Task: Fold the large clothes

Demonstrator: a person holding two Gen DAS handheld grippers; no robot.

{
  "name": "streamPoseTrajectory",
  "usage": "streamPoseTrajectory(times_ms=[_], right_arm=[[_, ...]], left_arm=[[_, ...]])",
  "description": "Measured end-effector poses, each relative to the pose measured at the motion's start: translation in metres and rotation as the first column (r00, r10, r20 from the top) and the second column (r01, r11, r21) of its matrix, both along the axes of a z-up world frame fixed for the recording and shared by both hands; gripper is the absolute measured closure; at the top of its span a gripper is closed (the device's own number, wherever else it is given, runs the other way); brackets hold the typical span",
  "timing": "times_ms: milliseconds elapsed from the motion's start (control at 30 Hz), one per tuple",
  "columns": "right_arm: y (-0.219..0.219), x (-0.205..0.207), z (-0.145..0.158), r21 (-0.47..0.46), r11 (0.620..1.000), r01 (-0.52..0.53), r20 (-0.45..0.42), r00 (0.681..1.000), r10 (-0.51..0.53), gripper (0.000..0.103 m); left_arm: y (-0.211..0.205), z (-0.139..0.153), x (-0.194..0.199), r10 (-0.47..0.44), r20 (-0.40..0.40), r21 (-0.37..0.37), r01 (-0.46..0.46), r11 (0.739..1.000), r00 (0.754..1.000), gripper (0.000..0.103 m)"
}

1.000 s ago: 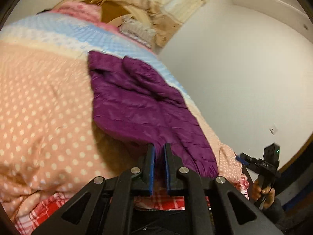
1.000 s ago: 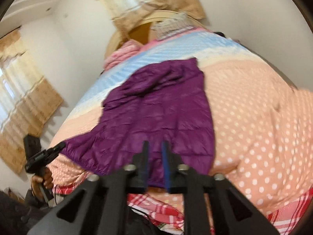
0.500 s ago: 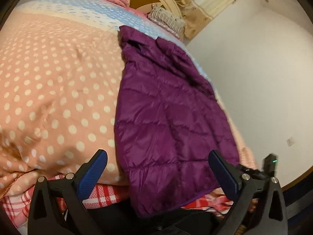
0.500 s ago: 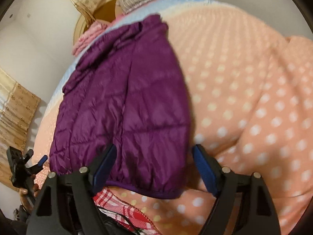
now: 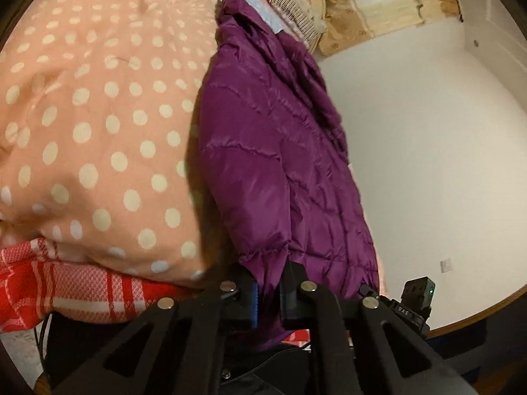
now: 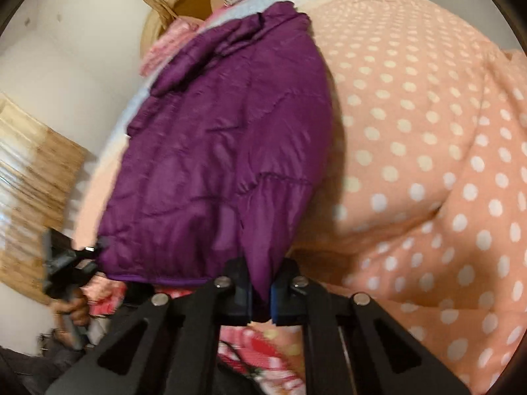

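A purple quilted jacket (image 5: 276, 151) lies lengthwise on the bed, its hem hanging over the near edge; it also shows in the right wrist view (image 6: 224, 151). My left gripper (image 5: 268, 291) is shut on the jacket's hem at its left corner. My right gripper (image 6: 262, 296) is shut on the hem at its right corner. Each gripper shows at the edge of the other's view: the right one low right in the left wrist view (image 5: 411, 302), the left one low left in the right wrist view (image 6: 66, 263).
The bed carries a peach polka-dot quilt (image 5: 98, 125) over a red checked sheet (image 5: 49, 283). Pillows (image 5: 296, 16) and a wooden headboard (image 6: 191, 3) stand at the far end. A white wall (image 5: 428, 148) and curtains (image 6: 29, 171) flank the bed.
Both grippers moved in to the jacket's hem and went from wide open to shut on its two bottom corners.
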State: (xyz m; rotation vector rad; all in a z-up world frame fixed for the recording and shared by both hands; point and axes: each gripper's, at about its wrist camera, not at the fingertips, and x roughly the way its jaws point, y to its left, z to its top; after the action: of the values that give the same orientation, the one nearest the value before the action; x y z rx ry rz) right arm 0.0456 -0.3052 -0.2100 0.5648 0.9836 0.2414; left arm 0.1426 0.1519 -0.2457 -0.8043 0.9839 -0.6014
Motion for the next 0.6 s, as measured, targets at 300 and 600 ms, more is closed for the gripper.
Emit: streamPoseTrajectory(times_ms=[300,600], right_arm=[[0.006,-0.02,0.044,0.173,0.983,-0.054,0.153,0.988,0.028,0.094],[0.005,-0.061,0.115,0.281,0.952,-0.119,0.347,0.938,0.015,0.094]], left_arm=[[-0.002,0.074,-0.011,-0.128,0.247,-0.038,0.141,0.989,0.96,0.1],[0.03,0.159,-0.044,-0.164,0.407,-0.05,0.201,0.978,0.899,0.1]])
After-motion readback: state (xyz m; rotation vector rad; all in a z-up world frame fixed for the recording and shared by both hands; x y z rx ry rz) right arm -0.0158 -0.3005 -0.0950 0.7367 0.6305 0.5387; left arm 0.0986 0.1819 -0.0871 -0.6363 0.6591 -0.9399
